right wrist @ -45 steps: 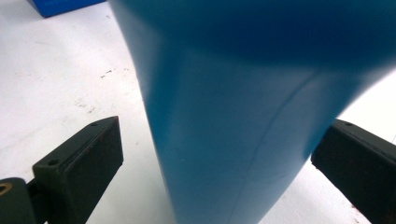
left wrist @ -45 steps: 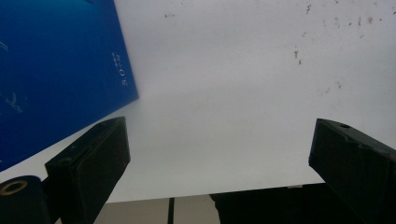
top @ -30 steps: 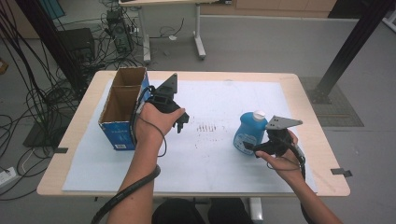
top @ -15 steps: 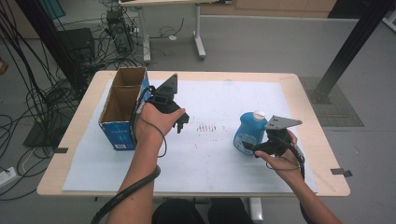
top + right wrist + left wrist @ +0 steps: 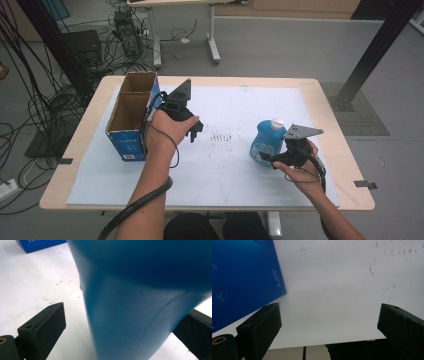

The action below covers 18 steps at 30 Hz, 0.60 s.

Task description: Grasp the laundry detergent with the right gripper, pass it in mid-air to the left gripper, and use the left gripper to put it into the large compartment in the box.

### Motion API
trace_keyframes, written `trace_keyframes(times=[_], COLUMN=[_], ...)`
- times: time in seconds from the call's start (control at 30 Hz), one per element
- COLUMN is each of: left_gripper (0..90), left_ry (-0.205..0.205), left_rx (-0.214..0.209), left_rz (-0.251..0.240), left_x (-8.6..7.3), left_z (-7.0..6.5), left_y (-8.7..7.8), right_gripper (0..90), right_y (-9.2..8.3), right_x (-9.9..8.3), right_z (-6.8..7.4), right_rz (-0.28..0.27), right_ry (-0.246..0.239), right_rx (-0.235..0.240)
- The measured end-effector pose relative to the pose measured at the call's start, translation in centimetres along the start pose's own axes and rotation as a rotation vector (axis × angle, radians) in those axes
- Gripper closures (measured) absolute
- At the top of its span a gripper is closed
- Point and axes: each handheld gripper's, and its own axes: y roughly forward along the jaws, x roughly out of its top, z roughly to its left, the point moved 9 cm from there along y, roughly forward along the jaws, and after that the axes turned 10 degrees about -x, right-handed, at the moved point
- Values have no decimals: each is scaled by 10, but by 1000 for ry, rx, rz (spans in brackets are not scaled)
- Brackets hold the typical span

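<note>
right gripper [image 5: 267, 159] jaws spread round bottle [image 5: 267, 140], not pinching yet – no shift from a second ago | left gripper [image 5: 195, 131] spread, empty, beside box [image 5: 131, 117] | bottle upright on mat – grasp pending

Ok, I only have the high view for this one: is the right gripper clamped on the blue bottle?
Observer: No. In the right gripper view, the right gripper has its jaws open with the blue bottle between them; white paper shows in the gap beside one jaw.
Operator: And the left gripper, holding anything?
Observer: Nothing. The left gripper has its jaws wide open over the white paper, with the blue box just beside one jaw.
</note>
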Motion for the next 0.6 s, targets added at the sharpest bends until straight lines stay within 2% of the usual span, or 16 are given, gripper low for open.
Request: trace_keyframes(times=[0.6], left_gripper=[58], left_ry=[5], left_rx=[-2], left_rz=[1], left_x=[0], left_z=[-1], left_y=[0], right_gripper=[20], right_y=[0], right_x=[0], right_z=[0], right_rz=[-4], right_ry=[-4], right_rx=[-14])
